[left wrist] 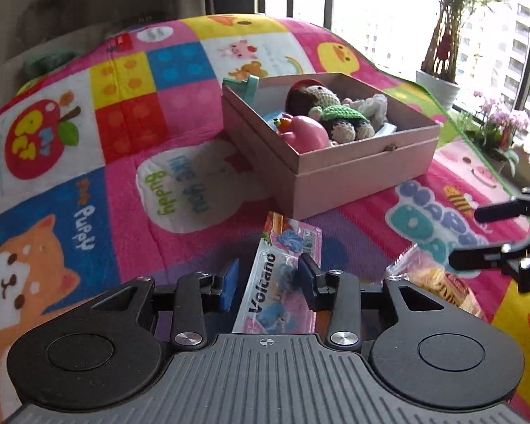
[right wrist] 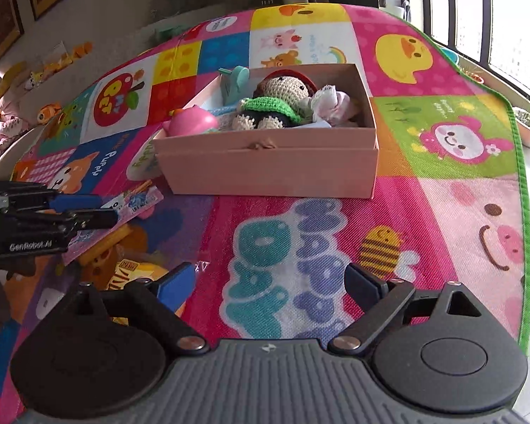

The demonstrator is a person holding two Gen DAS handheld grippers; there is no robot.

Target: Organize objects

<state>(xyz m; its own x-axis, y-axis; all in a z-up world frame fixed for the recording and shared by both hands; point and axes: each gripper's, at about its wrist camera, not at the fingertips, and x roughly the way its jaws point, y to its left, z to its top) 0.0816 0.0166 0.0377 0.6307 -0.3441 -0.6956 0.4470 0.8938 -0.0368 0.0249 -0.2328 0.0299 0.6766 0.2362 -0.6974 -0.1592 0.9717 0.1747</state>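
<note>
A pink "Volcano" packet (left wrist: 282,282) (right wrist: 137,199) lies on the play mat in front of the pink cardboard box (left wrist: 353,169) (right wrist: 265,166). My left gripper (left wrist: 270,279) (right wrist: 109,210) straddles the packet. Its jaws stand a little apart, with a gap between the blue left pad (left wrist: 229,282) and the packet's edge. The box holds a crochet doll (left wrist: 325,102) (right wrist: 282,95), a pink toy duck (left wrist: 307,130) (right wrist: 194,120) and a white cloth piece (right wrist: 328,99). My right gripper (right wrist: 268,282) (left wrist: 477,233) hangs wide open over the mat, with nothing between its fingers.
A yellow snack bag (left wrist: 431,282) (right wrist: 137,272) lies on the colourful play mat (right wrist: 441,212) between the two grippers. A potted plant (left wrist: 438,84) and pink flowers (left wrist: 501,120) stand by the window. Small toys (right wrist: 49,113) lie on the floor beyond the mat's left edge.
</note>
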